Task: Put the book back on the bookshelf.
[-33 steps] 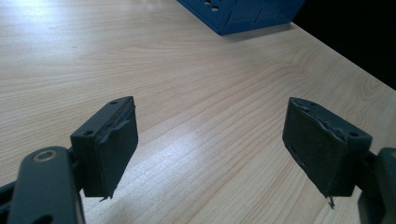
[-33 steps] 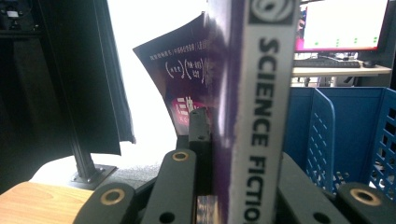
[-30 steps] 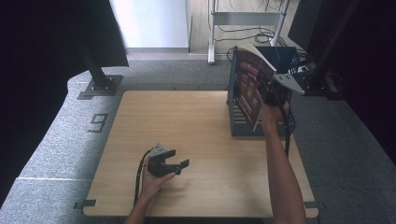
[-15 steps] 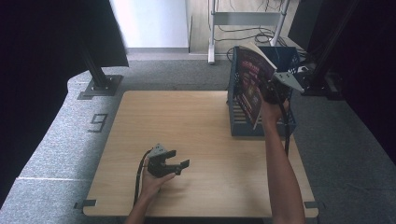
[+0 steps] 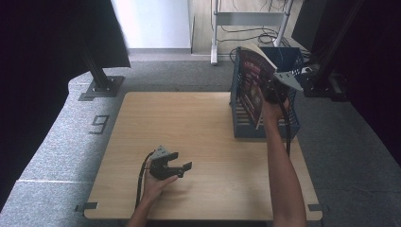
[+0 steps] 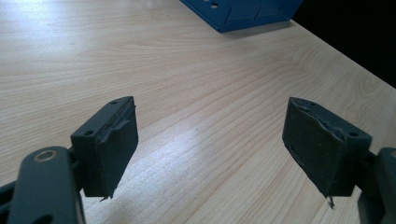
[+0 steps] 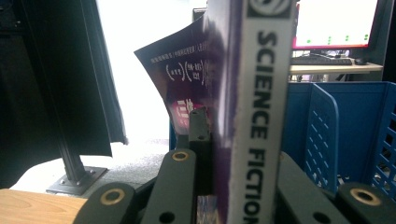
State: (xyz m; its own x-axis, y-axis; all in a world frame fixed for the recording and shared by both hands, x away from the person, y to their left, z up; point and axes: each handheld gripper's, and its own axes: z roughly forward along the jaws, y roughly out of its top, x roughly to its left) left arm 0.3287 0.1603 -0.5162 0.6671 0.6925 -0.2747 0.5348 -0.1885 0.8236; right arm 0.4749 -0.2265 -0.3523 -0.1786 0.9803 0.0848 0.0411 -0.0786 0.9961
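Observation:
A book (image 5: 249, 79) with a dark red and purple cover is held upright over the blue slotted rack (image 5: 263, 128) at the table's right side. My right gripper (image 5: 273, 91) is shut on it. In the right gripper view the white spine (image 7: 259, 116) reads SCIENCE FICTION and stands between the jaws of my right gripper (image 7: 229, 154), with the rack's dividers (image 7: 322, 126) behind. My left gripper (image 5: 181, 170) rests on the wooden table (image 5: 189, 118) near the front, open. Nothing lies between the pads of the left gripper (image 6: 210, 149).
A corner of the blue rack (image 6: 243, 11) shows ahead of the left gripper. Black curtains hang at left and right. A metal stand foot (image 5: 101, 87) sits on the grey carpet beyond the table, and a monitor (image 7: 336, 23) glows behind the rack.

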